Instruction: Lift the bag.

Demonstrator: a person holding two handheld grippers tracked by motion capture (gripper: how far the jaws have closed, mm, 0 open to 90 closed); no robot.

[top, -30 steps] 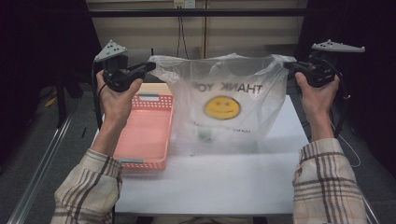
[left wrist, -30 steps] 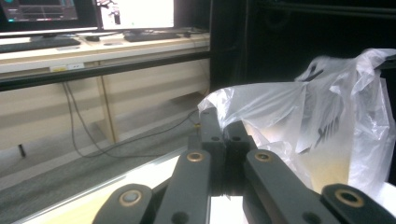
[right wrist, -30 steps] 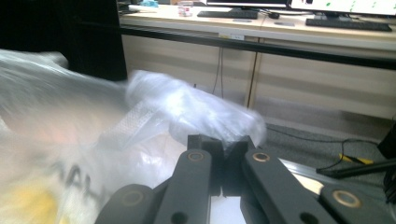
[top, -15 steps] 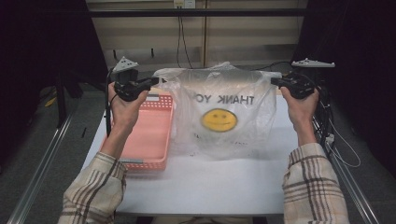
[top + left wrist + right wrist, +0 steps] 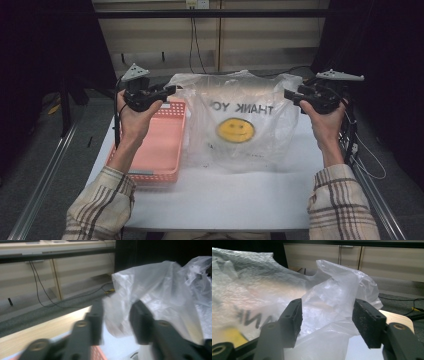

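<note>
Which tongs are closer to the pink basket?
Left. The left tongs hang just over the basket's far edge, at the bag's left handle. The right tongs are across the bag, at its other handle.

one plastic bag [image 5: 240, 125], one pink basket [image 5: 160, 145], two hand-held grippers [image 5: 170, 91]

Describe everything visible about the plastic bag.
The bag is thin, clear, crinkled plastic, printed with a yellow smiley and mirrored "THANK YOU". It stands slumped on the white table, beside a pink basket. Its handles lie between the opened jaws of the left gripper and right gripper, not pinched.
</note>
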